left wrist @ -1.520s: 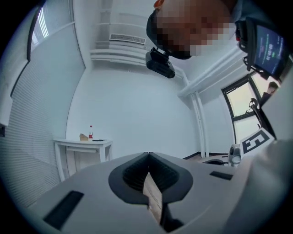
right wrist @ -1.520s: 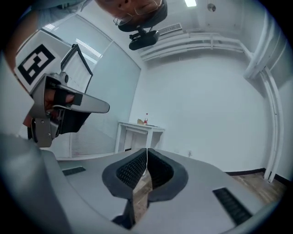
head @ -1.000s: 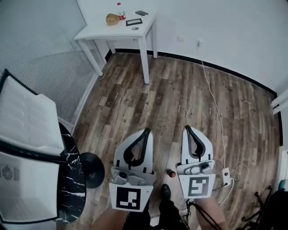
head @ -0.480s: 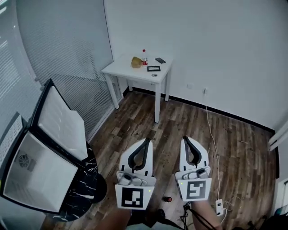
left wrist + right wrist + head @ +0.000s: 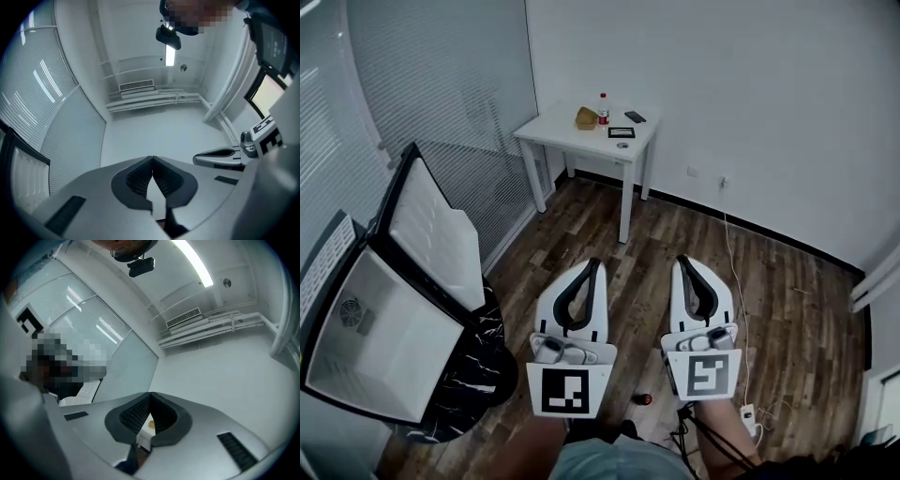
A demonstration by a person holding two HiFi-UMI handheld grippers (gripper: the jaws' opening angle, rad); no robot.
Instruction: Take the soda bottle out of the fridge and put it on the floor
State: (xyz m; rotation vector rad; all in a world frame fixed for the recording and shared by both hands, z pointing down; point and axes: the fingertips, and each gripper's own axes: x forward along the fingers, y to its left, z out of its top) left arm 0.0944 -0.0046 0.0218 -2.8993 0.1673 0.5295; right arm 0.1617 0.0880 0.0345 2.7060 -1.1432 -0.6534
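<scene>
A small dark bottle with a red cap (image 5: 645, 399) stands on the wood floor between my two grippers, close to the person's feet. The fridge (image 5: 356, 370) is at the left, its door (image 5: 431, 230) swung open and its white inside bare. My left gripper (image 5: 594, 262) and right gripper (image 5: 681, 260) are held side by side above the floor, both shut with nothing between the jaws. The tips meet in the left gripper view (image 5: 152, 158) and in the right gripper view (image 5: 149, 393). Both point up at the white wall.
A white table (image 5: 572, 141) stands at the far wall with a red-capped bottle (image 5: 603, 107), a brown lump (image 5: 586, 117) and a phone (image 5: 635, 117) on it. The fridge rests on a black marbled stand (image 5: 478, 375). A power strip (image 5: 748, 415) and its cable (image 5: 731, 253) lie at the right.
The head view has tilted up, so the fridge, the wall and the table show more fully. Both grippers stay shut and side by side. The small bottle stays on the floor.
</scene>
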